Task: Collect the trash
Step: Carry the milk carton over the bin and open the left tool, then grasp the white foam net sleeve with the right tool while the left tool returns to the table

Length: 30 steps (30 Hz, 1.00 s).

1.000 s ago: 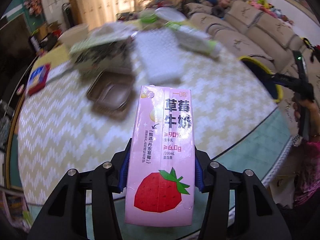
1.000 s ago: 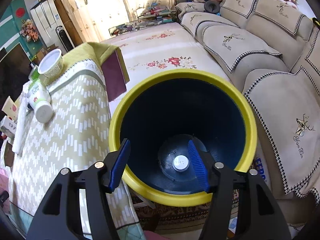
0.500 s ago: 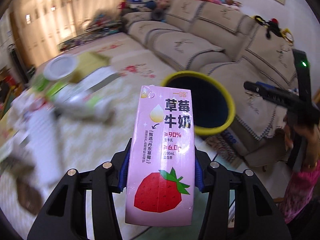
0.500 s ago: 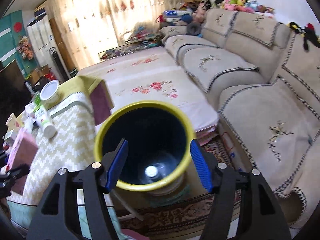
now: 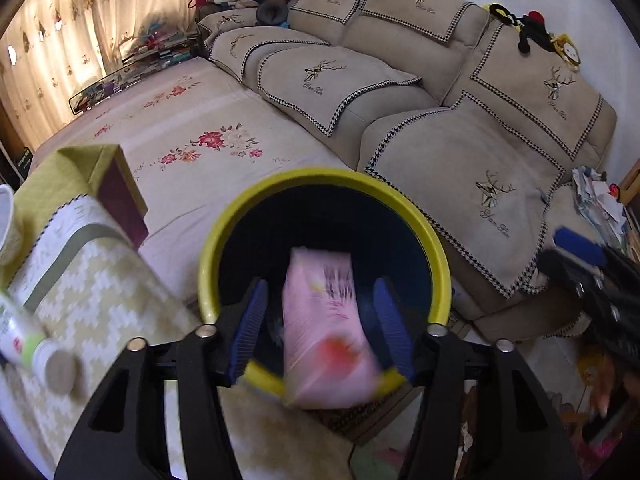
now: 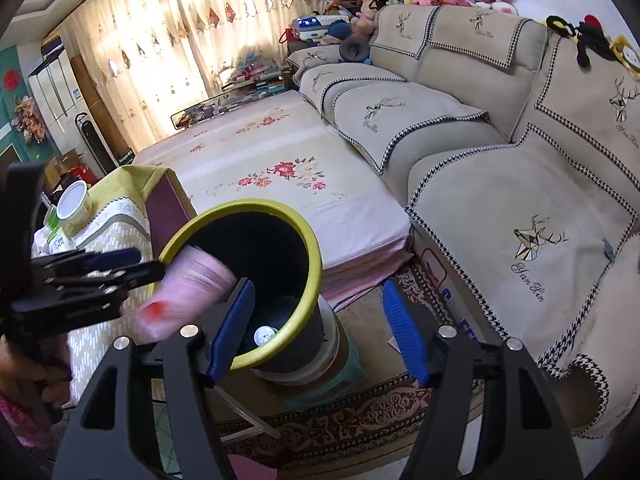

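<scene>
While sunlit patterned curtains (image 6: 168,40) close off the far left wall, a tabletop (image 5: 92,280) under a yellow-and-white zigzag cloth fills the near left, with a white paper cup (image 6: 74,202) and a green-and-white tube (image 5: 28,340) lying on it. Just beside the tabletop edge stands a round bin (image 5: 424,232), yellow glossy rim, dark inside, set on a teal stool over a patterned rug. A small white round piece (image 6: 264,335) lies at its bottom. Behind it a low bed-like platform (image 6: 280,168) has a pale floral cover, smooth and flat. To the right runs a beige corner sofa (image 5: 460,152), soft fabric, houndstooth trim, deer embroidery; plush toys line the backrest top.

Left gripper (image 5: 320,320) points down over the bin mouth; its jaws have just been opening and stand released, blue ribbed pads clear of the pink milk carton (image 5: 324,320). The carton, boxy with a red strawberry print, is blurred, loose between the pads, over the bin's near rim. Right gripper (image 6: 316,328) hangs beside the bin, jaws parted, nothing between them; they have been opening too.
</scene>
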{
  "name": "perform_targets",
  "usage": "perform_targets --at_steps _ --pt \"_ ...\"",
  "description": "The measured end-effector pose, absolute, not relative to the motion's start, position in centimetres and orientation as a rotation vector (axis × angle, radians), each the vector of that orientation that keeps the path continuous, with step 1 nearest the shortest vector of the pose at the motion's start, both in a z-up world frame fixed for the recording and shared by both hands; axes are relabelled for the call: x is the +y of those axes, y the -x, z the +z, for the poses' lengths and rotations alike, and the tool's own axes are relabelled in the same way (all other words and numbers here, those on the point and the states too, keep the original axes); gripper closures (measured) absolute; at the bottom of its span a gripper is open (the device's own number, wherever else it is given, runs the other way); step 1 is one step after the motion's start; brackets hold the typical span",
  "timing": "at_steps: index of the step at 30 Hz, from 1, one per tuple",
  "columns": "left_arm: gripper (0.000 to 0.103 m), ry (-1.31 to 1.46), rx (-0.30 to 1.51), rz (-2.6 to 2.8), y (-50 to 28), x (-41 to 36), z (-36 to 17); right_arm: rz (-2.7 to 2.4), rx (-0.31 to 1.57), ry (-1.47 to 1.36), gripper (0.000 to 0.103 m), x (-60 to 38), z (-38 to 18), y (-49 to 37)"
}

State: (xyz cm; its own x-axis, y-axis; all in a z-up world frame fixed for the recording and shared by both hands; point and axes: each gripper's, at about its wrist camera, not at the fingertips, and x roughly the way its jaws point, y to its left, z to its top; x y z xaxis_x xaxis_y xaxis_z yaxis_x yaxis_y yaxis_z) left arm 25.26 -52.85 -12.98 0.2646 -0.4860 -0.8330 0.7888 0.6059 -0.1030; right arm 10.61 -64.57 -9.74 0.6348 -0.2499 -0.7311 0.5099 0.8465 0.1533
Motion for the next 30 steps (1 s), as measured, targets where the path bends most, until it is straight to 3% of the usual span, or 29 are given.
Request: perform_targets --at_steps 5,9,19,30 --pt "0.038 -0.323 0.949 -0.879 -25.9 -53.2 -12.2 -0.433 0.774 -0.379 0.039 -64.3 -10.2 -10.7" --pt "0.028 -0.285 0.875 -0.85 -24.8 -48.9 -9.3 -0.404 0.789 -0.375 0.038 -63.4 -10.7 -11.6" --pt "0.017 -0.145 0.729 -0.62 -21.0 -29.3 -3.5 -0.24 0.839 -0.293 0.037 -56.4 -11.0 -16.5" --pt "0.014 -0.052 0.714 -0.326 -18.2 -11.9 -3.9 0.061 0.871 -0.179 0.037 -41.5 -9.7 -22.8"
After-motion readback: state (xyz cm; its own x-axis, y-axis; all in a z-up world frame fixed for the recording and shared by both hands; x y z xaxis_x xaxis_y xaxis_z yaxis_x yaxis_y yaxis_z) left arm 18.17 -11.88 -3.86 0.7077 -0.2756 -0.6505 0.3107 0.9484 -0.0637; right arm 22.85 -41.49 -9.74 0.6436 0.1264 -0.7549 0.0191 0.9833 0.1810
